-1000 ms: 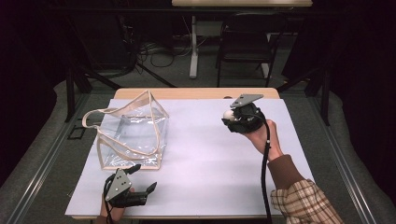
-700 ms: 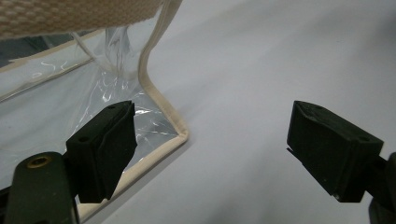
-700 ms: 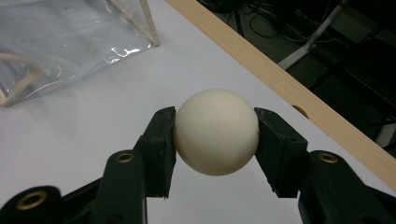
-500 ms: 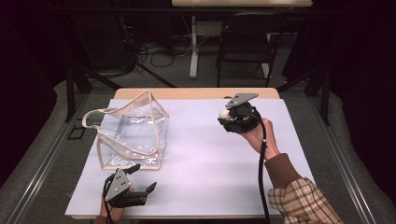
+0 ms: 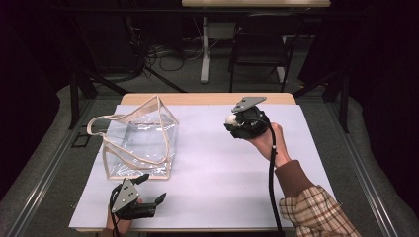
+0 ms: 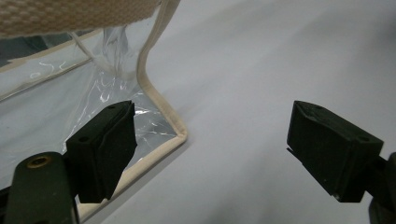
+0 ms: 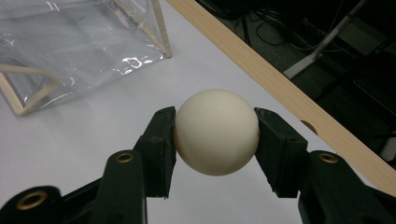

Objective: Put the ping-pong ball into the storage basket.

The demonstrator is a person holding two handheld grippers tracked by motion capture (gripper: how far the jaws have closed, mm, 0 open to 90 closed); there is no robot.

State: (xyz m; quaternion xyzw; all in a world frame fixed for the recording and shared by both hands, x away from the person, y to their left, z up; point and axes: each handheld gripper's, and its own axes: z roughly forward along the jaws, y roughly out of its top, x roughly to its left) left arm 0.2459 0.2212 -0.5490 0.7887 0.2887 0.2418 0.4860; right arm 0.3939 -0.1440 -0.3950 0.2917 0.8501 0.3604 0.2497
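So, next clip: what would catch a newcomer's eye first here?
Most striking is the smooth cream-white ball pinched between the black jaws of the right gripper, held above the pale table cover at the far right side. Next comes the clear plastic tote bag with beige webbing trim and handles, standing on the left half of the table. The left gripper waits open by the bag's near corner.

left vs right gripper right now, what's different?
The right gripper has its jaws shut on a white ball; the left gripper stands open, holding nothing. The right is held above the table's far side; the left sits low by the clear bag's near corner. Both have black jaws.
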